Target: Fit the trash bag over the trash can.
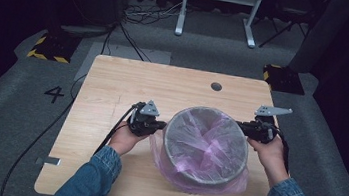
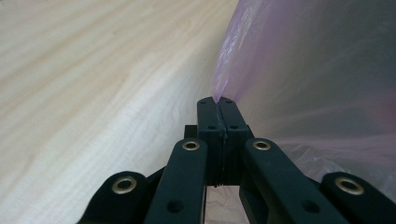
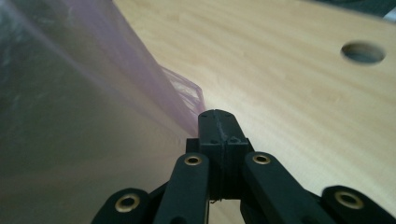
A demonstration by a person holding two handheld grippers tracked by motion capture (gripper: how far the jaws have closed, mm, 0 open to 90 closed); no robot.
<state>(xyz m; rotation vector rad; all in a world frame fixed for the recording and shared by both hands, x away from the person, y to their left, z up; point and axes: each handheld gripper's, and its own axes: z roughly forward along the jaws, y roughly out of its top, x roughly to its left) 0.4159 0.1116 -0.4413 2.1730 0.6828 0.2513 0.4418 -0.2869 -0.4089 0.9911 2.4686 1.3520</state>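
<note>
Standing at the centre of the high view is a round grey bin [image 1: 206, 150], lined with a thin pink plastic bag [image 1: 210, 140] whose film spills over the rim and bunches on the table [image 1: 114, 80] around the bin's base. The left gripper [image 1: 161, 125] sits just left of the bin's rim, the right gripper [image 1: 239, 126] just right of it, each held by a hand coming from a denim sleeve [image 1: 89, 181] at the bottom of the frame.

In the left gripper view the jaws are closed together, pinching a fold of the bag [image 2: 280, 60] at their tips in mid-frame. In the right gripper view the jaws are likewise pressed shut, with the bag's edge [image 3: 187, 91] running into their tips; film looks caught there.

The table is pale wood-grain laminate, with a round cable hole [image 1: 216, 86] near its far edge, upper right of centre. Around it lies grey carpet [image 1: 5, 102] bearing a black number 4 [image 1: 54, 94] at the left. Black cables [image 1: 138, 10] trail across the floor toward the top of the frame, where white frame legs [image 1: 218, 12] stand. Two black blocks with yellow-striped edges [image 1: 50, 47] sit at the far left and right corners; the rest of the room is dark.
</note>
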